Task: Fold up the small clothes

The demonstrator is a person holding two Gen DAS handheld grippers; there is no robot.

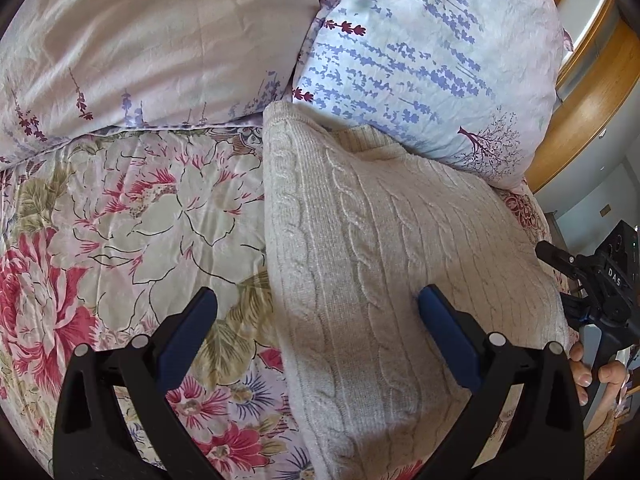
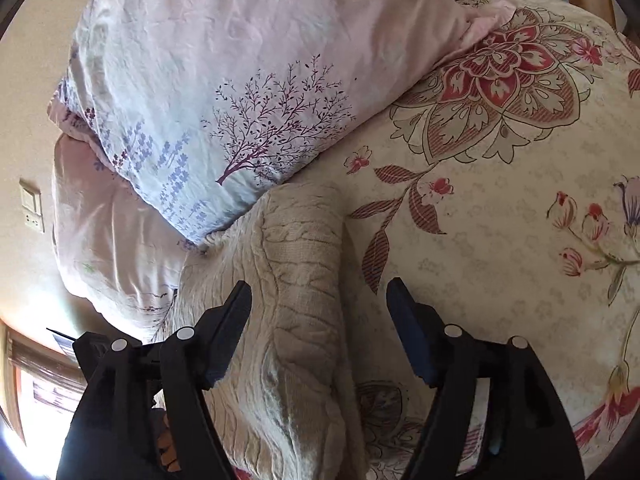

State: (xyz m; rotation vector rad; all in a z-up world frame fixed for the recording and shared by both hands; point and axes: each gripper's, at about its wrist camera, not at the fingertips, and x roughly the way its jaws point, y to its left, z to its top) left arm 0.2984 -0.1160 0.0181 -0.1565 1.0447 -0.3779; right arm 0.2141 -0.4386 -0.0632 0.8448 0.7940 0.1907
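The cream cable-knit sweater (image 1: pixel 384 264) lies folded into a long strip on the bed (image 1: pixel 120 208), over the floral quilt, its far end tucked against the lavender-print pillow (image 1: pixel 420 60) at the head of the bed and close to the bed's right edge. The left gripper (image 1: pixel 318 304) hangs just above the sweater's near left edge with its jaws spread wide, gripping nothing. The right gripper (image 2: pixel 320 300) is also wide apart and empty, straddling the sweater's thick folded edge (image 2: pixel 304 280), with a hand (image 1: pixel 592 372) on its handle.
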